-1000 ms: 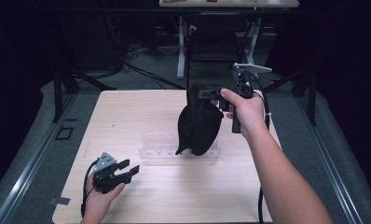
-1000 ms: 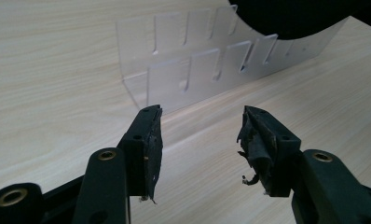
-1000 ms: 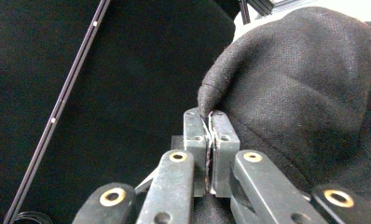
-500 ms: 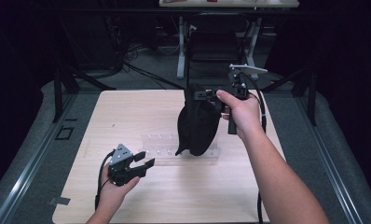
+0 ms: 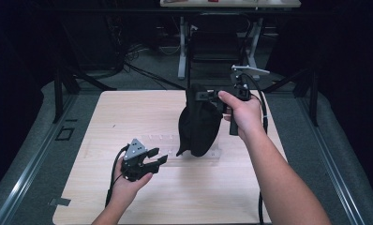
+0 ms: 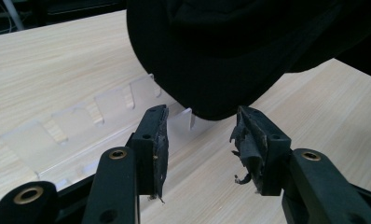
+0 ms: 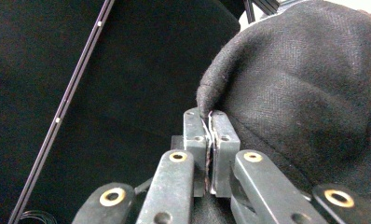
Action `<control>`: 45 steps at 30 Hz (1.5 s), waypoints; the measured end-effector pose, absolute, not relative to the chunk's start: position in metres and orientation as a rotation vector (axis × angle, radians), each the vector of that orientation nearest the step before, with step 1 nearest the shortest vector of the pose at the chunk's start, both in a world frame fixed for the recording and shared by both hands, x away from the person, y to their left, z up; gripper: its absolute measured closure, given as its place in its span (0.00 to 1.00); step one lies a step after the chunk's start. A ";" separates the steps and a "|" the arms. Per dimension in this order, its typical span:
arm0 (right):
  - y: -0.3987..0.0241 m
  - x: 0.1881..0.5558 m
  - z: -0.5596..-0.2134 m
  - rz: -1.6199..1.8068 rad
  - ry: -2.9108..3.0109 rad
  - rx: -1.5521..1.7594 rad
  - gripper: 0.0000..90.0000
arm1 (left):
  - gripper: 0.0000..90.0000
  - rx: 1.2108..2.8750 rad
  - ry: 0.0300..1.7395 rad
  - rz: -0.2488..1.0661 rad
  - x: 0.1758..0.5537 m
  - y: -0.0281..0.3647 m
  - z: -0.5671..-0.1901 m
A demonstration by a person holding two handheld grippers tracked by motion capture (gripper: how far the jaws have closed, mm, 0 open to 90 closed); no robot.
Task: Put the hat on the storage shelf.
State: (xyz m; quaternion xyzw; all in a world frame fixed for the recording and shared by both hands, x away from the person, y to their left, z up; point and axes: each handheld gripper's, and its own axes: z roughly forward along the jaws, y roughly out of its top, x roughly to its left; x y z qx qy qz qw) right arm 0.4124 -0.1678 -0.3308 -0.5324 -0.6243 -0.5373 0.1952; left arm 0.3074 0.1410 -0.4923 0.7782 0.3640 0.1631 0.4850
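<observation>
The black woollen fabric piece (image 5: pixel 198 123), a soft matte cloth that may be a cap or pouch, hangs above the middle of the pale wooden table (image 5: pixel 100 117), pinched at its upper edge by the right gripper (image 5: pixel 208 95); in the right gripper view the two black jaws stand pressed together on a fold of the cloth (image 7: pixel 286 88), whose coarse felted weave and fuzzy rim show close up there, a detail the high view does not give. The high view shows instead the whole hanging shape: long axis near upright, broad and rounded in the middle, narrowing to its low end, which points down toward the clear plastic slotted rack (image 5: pixel 168 140) lying flat on the table; whether the cloth touches the rack cannot be told. In the left gripper view the left gripper (image 6: pixel 200 133) has its jaws apart, worn pads with torn, frayed black lining facing each other, just beneath the rounded bottom of the cloth (image 6: pixel 230 51); beyond them the rack (image 6: pixel 81 123) shows as a transparent strip with a row of upright tabs. From above, the left gripper (image 5: pixel 157 158) sits near the rack's near edge, held in the left hand (image 5: pixel 128 180); the right hand (image 5: pixel 243 115) grips its handle up high.
</observation>
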 end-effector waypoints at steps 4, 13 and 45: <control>-0.168 0.412 -0.331 -1.505 -1.750 -1.494 0.98 | 0.61 1.896 0.870 0.394 0.308 0.135 -0.488; -0.168 0.412 -0.331 -1.508 -1.746 -1.496 0.97 | 0.63 1.914 0.826 0.391 0.309 0.120 -0.481; -0.166 0.408 -0.327 -1.523 -1.759 -1.473 0.90 | 0.90 2.018 0.708 0.533 0.303 0.087 -0.479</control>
